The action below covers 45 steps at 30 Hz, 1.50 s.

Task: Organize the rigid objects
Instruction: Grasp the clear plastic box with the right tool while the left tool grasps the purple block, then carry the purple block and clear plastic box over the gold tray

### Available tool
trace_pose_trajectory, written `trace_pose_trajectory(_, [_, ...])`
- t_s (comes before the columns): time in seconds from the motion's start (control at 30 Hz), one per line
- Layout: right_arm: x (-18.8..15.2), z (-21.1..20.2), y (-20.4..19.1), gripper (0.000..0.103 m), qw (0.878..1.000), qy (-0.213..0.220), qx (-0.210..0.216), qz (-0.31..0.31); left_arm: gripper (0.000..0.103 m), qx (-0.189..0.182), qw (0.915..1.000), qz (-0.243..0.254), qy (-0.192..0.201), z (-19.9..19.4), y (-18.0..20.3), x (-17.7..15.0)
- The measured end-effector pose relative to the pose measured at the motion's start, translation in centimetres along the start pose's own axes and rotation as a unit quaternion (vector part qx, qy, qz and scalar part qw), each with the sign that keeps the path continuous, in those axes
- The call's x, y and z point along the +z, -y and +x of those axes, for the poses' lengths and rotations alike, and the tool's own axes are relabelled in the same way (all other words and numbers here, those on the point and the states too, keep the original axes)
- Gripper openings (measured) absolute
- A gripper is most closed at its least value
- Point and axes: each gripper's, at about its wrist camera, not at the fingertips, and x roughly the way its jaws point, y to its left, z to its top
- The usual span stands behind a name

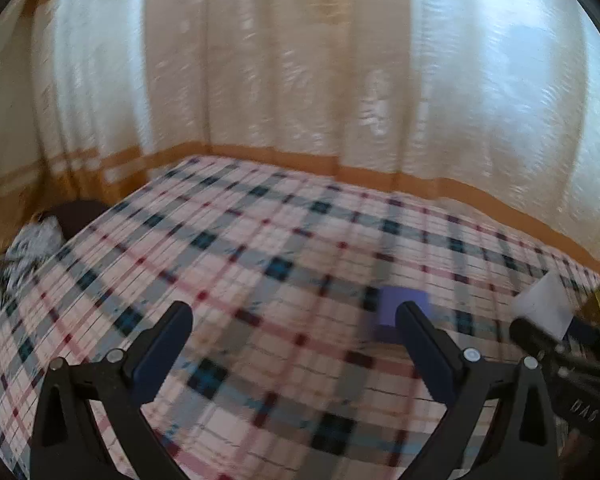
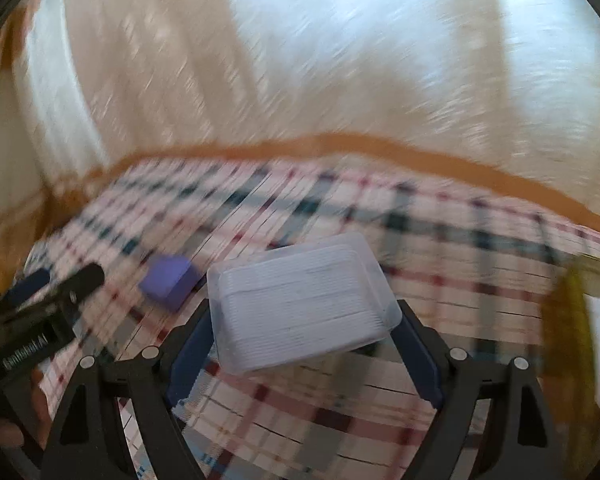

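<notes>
Right claw grips clear plastic box; contents blurred.

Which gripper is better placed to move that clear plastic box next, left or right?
Right. The right gripper already has the clear plastic box between its fingers, apparently gripped. The left gripper is open over bare plaid cloth, with only the purple block near its right finger.

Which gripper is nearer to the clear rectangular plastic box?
Right. The right gripper holds the clear rectangular plastic box between its fingers, above the checked cloth. The left gripper is open and empty, off to the box's left, beyond the small purple block.
</notes>
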Motion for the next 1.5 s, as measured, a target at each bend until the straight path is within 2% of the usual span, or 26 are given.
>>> trace_pose_trajectory(0.1, [-0.5,-1.7,1.1,0.087,0.999,0.026,-0.032,0.032,0.102,-0.017,0.9995,0.028,0.001,0.4,2.3,0.5])
trace_pose_trajectory(0.17, [-0.9,-2.6,1.9,0.087,0.997,0.036,-0.047,0.05,0.098,-0.024,0.9986,0.046,-0.007,1.1,3.8,0.9])
trace_pose_trajectory(0.3, [-1.7,-4.0,2.2,0.087,0.996,0.047,-0.052,0.055,0.091,-0.033,0.9967,0.063,-0.037,2.9,5.9,1.3])
trace_pose_trajectory(0.43, [-2.0,-4.6,1.5,0.087,0.996,0.055,-0.056,0.04,0.073,-0.031,0.9943,0.074,-0.071,4.3,6.8,1.2])
trace_pose_trajectory(0.53, [-2.1,-4.5,0.9,0.087,0.997,0.054,-0.053,0.028,0.058,-0.045,0.9923,0.063,-0.097,5.2,6.4,1.0])
trace_pose_trajectory(0.57, [-2.0,-4.4,0.8,0.087,0.997,0.053,-0.052,0.026,0.05,-0.052,0.9913,0.056,-0.107,5.6,6.2,1.0])
trace_pose_trajectory(0.6, [-2.1,-4.3,0.7,0.087,0.997,0.052,-0.052,0.024,0.047,-0.062,0.9899,0.048,-0.119,6.0,5.9,0.9])
trace_pose_trajectory(0.67, [-2.1,-4.1,0.6,0.087,0.997,0.049,-0.051,0.024,0.039,-0.072,0.9902,0.029,-0.116,5.9,5.3,0.9])
trace_pose_trajectory(0.83, [-2.2,-4.2,0.9,0.087,0.997,0.05,-0.051,0.033,0.039,-0.096,0.9891,0.009,-0.111,5.6,4.6,0.8])
trace_pose_trajectory(0.9, [-2.2,-4.6,0.9,0.087,0.996,0.06,-0.055,0.034,0.039,-0.095,0.9911,-0.005,-0.094,4.9,4.1,0.9])
trace_pose_trajectory(1.0, [-2.3,-5.4,0.9,0.087,0.995,0.079,-0.057,0.032,0.039,-0.076,0.9961,-0.013,-0.043,3.0,3.8,1.1])
trace_pose_trajectory(1.1, [-2.4,-6.1,0.8,0.087,0.992,0.1,-0.07,0.029,0.039,-0.046,0.9988,0.004,0.017,0.6,4.4,0.9])
trace_pose_trajectory(1.23, [-2.6,-6.7,0.8,0.087,0.99,0.11,-0.081,0.026,0.039,-0.015,0.9971,0.033,0.067,-1.4,5.3,0.5])
trace_pose_trajectory(1.33, [-2.8,-6.8,0.9,0.087,0.99,0.108,-0.082,0.027,0.039,-0.006,0.995,0.049,0.087,-2.4,5.6,0.4])
trace_pose_trajectory(1.5, [-3.1,-7.5,1.0,0.087,0.989,0.115,-0.087,0.03,0.039,-0.007,0.9944,0.05,0.093,-3.1,5.7,0.2])
